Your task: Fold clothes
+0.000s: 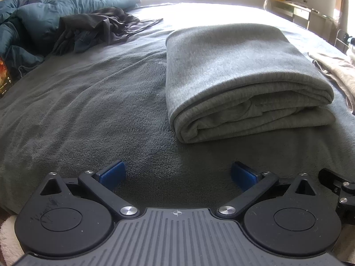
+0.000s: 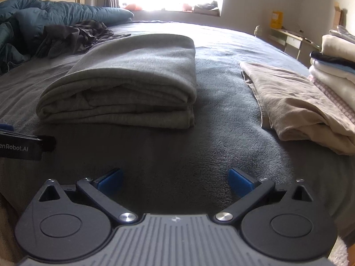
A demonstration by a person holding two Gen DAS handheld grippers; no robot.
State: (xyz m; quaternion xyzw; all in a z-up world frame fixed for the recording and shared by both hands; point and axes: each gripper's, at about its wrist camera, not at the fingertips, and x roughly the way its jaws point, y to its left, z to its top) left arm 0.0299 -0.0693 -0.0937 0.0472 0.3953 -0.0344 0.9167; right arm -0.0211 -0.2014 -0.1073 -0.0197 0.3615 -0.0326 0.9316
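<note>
Left wrist view: left gripper [image 1: 178, 174] spread wide, nothing between the blue pads [image 1: 112, 173], hovering low over the bed [image 1: 77, 110] at bottom centre. Folded grey garment [image 1: 239, 77] sits right of centre, a flat multi-layer stack with its open edges facing the camera. It looks finished and parked mid-bed, likely so the near strip stays free as work area. Dark crumpled clothes [image 1: 95, 28] lie upper left against the teal duvet [image 1: 33, 17], unfolded; probably the queue. Edge of a beige garment [image 1: 335, 71] shows at the right margin. A bit of the other gripper's body pokes in at lower right.

Right wrist view: right gripper [image 2: 175, 178] also wide apart and empty, over bare bed at bottom centre. Grey garment [image 2: 133, 82] is left of centre here, so it lies between the two grippers' lines of sight and slightly ahead. Beige garment [image 2: 299, 102] at right is folded flat, just beside a stack of folded laundry [image 2: 335, 66] at the right edge; done items seem to collect on that side. Dark clothes [image 2: 77, 35] upper left, well apart from the stack.

My read: between items. Next pick is likely the dark pile, or shifting the grey one to the stack.
</note>
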